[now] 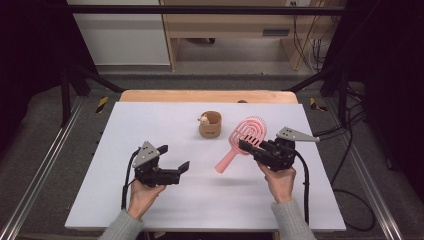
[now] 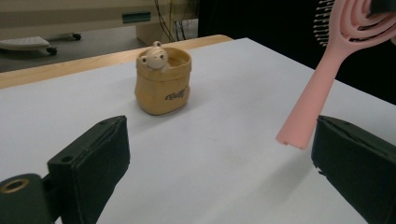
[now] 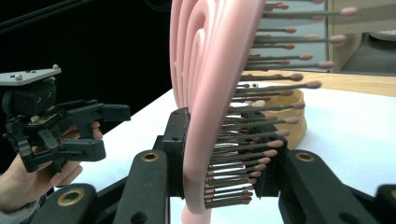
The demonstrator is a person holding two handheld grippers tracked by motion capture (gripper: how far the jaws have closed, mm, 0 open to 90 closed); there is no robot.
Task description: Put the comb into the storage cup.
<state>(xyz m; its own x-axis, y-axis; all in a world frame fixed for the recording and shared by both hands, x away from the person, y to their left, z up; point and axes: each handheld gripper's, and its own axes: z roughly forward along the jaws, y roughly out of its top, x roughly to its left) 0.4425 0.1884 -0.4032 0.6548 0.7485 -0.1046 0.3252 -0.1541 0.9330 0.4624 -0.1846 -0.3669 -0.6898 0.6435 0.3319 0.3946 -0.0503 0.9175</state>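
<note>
- The right gripper (image 1: 248, 146) pinched the head of a pink hairbrush (image 1: 241, 140) between its fingers (image 3: 175, 154), one finger pressed on the smooth back and the other on the bristle side.
- The hairbrush was held up off the white worktop (image 1: 200, 200), its round slotted head toward the far right and its handle slanting down toward the near left, a shadow lying beneath it.
- In the left gripper view the handle's end (image 2: 299, 135) hung just beside that gripper's right-hand finger without touching it.
- The left gripper (image 1: 176, 159) hovered over the near left of the worktop, its fingers (image 2: 93, 154) spread wide with nothing between them.
- A small tan fabric pot (image 1: 210, 125) stood upright toward the far middle of the worktop, just left of the brush head, with a little pale bear figure (image 2: 154, 57) peeking over its rim.
- Each gripper was held by a hand in a grey sleeve (image 1: 120, 227).
</note>
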